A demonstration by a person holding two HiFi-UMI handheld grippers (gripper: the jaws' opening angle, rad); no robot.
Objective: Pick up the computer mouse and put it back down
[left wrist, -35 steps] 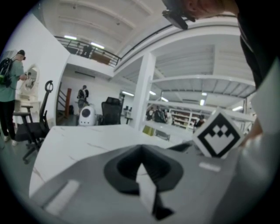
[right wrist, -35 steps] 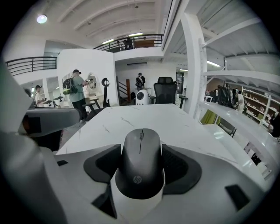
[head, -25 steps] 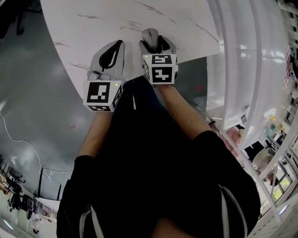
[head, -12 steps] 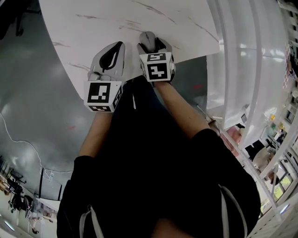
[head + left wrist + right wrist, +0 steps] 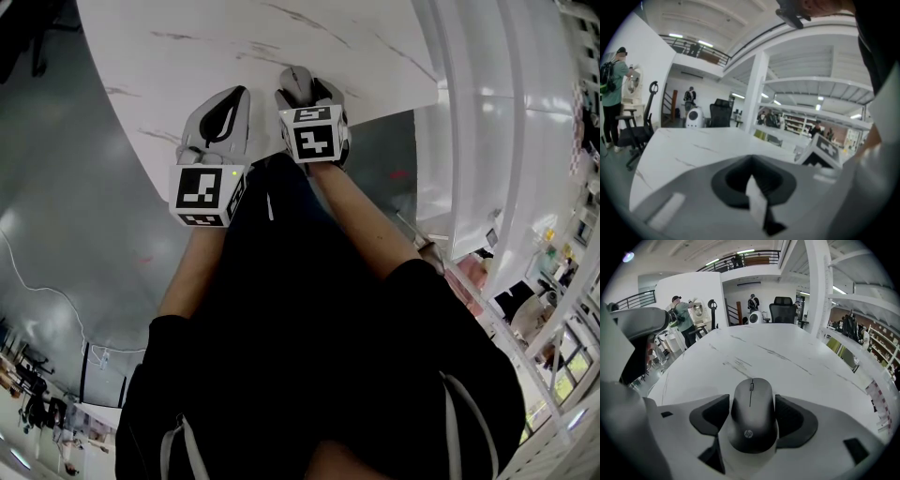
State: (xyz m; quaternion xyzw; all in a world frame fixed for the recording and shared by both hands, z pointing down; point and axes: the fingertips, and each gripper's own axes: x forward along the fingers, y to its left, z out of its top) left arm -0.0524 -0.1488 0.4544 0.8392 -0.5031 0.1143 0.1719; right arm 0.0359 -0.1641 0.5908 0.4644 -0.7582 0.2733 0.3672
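Note:
A dark grey computer mouse (image 5: 752, 413) sits lengthwise between the black pads of my right gripper (image 5: 752, 401), which is shut on its two sides. In the head view the mouse (image 5: 297, 80) pokes out ahead of the right gripper (image 5: 302, 89) near the front edge of the white marbled table (image 5: 234, 37). I cannot tell whether the mouse rests on the table or hangs just above it. My left gripper (image 5: 236, 98) hovers just to the left, shut, with nothing in it. Its pads (image 5: 740, 180) meet in the left gripper view.
The table's near edge runs under both grippers, with grey floor (image 5: 56, 187) to the left and white shelving (image 5: 487, 112) to the right. An office chair (image 5: 783, 309) and several people stand beyond the far end of the table.
The right gripper has shifted slightly left and tipped, showing more of its marker cube's top, with the mouse still between its jaws. The left gripper has stayed put.

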